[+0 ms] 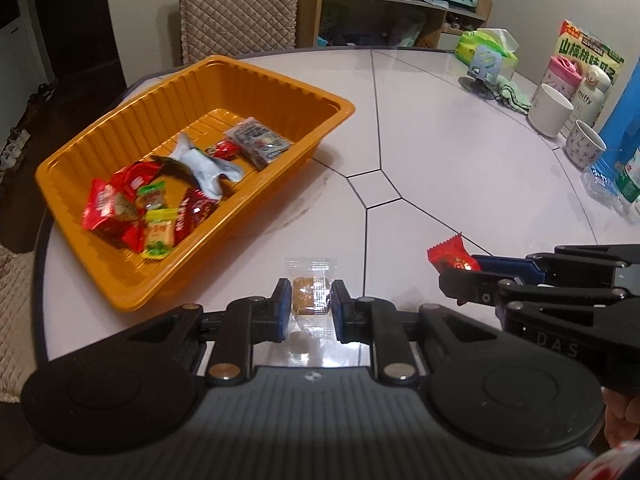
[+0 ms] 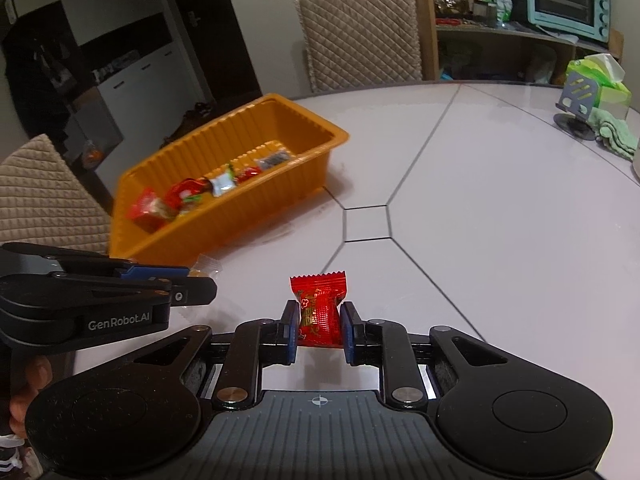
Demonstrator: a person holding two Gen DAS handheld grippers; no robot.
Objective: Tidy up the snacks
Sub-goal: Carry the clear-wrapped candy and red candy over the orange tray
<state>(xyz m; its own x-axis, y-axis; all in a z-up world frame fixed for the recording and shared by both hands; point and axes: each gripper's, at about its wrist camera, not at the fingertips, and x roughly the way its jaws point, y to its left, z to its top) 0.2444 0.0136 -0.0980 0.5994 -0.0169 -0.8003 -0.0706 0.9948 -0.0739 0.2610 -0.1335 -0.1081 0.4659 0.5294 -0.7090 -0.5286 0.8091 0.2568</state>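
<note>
My left gripper (image 1: 311, 298) is shut on a clear-wrapped brown snack (image 1: 310, 295), low over the white table just in front of the orange tray (image 1: 256, 216). My right gripper (image 2: 320, 320) is shut on a red-wrapped candy (image 2: 319, 310), low over the table to the right of the left gripper. The red candy (image 1: 452, 258) and right gripper (image 1: 468, 272) also show in the left wrist view. The left gripper (image 2: 196, 280) also shows in the right wrist view, beside the tray (image 2: 240, 220). The tray holds several wrapped snacks (image 1: 160, 196).
Along the table's right edge stand a tissue pack (image 1: 486, 46), phone stand (image 1: 482, 70), green cloth (image 1: 514, 96), white cups (image 1: 550, 108), bottles and a snack box (image 1: 588, 52). Quilted chairs (image 2: 360, 36) stand behind and left of the table.
</note>
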